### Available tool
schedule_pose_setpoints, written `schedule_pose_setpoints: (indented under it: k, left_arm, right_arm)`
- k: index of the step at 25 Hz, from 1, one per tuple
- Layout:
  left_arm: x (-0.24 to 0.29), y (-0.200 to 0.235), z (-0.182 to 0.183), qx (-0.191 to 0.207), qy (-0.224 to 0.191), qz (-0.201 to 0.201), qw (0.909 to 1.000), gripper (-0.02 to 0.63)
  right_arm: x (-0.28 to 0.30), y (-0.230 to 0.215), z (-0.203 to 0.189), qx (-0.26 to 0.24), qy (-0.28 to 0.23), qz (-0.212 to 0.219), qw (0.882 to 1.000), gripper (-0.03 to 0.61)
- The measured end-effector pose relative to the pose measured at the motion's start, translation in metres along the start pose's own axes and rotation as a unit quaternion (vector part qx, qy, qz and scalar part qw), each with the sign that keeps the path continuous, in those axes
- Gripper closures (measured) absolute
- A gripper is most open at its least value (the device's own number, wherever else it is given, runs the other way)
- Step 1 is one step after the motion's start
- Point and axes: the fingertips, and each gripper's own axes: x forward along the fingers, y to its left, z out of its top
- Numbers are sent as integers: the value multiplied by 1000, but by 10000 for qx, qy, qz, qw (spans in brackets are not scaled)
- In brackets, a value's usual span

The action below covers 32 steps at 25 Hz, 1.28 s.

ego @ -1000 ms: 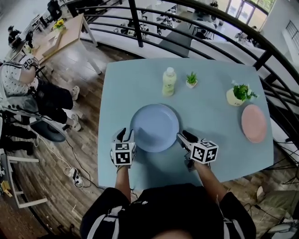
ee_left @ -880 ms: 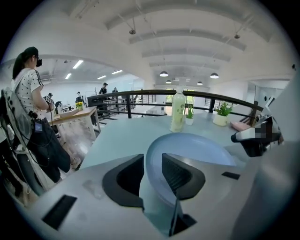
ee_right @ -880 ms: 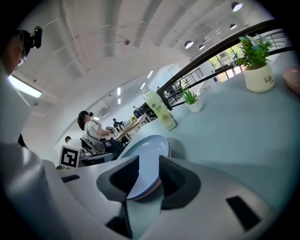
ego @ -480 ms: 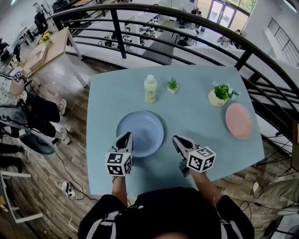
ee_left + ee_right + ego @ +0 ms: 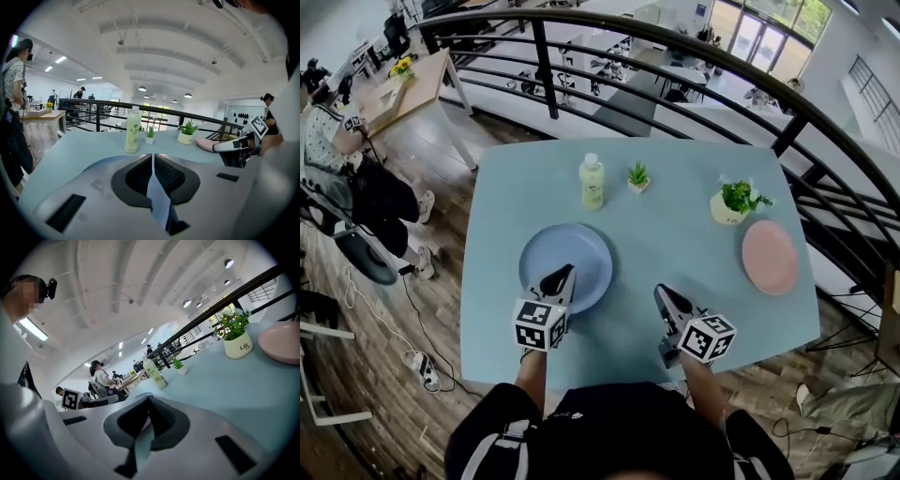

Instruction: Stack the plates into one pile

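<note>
A light blue plate point(image 5: 565, 261) lies at the table's near left. A pink plate point(image 5: 769, 256) lies far to the right, by the table's right edge, and also shows in the right gripper view point(image 5: 281, 348). My left gripper point(image 5: 564, 277) hovers over the blue plate's near rim with its jaws pressed together and nothing visibly between them point(image 5: 152, 157). My right gripper point(image 5: 665, 296) is over bare table to the right of the blue plate, well short of the pink one, and its jaws are closed and empty too point(image 5: 149, 399).
A pale green bottle point(image 5: 592, 182) and a tiny potted plant point(image 5: 637, 176) stand behind the blue plate. A larger plant in a cream pot point(image 5: 731, 204) stands just left of the pink plate. A black railing point(image 5: 694, 42) runs behind the table point(image 5: 675, 234).
Both grippers have left the blue plate's sides. The left one now sits over its near rim, and the right one has shifted right, away from it. The plates have not moved.
</note>
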Motion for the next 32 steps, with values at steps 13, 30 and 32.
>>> schedule_pose_setpoints:
  k: [13,30,32]
  left_arm:
    - [63,-104,15,138,80,191,9997,588]
    - [222,-291,27,349,615,-661,9953,584]
    - [237,-310,27,272,741,-768,9939,584]
  right_arm:
    - [-58,-97,59,-205,-106,252,9994,575]
    - [-191,-282,124,7,-562,-553,9969,570]
    - [-205,-307,135,-11,-635,-763,9951,553]
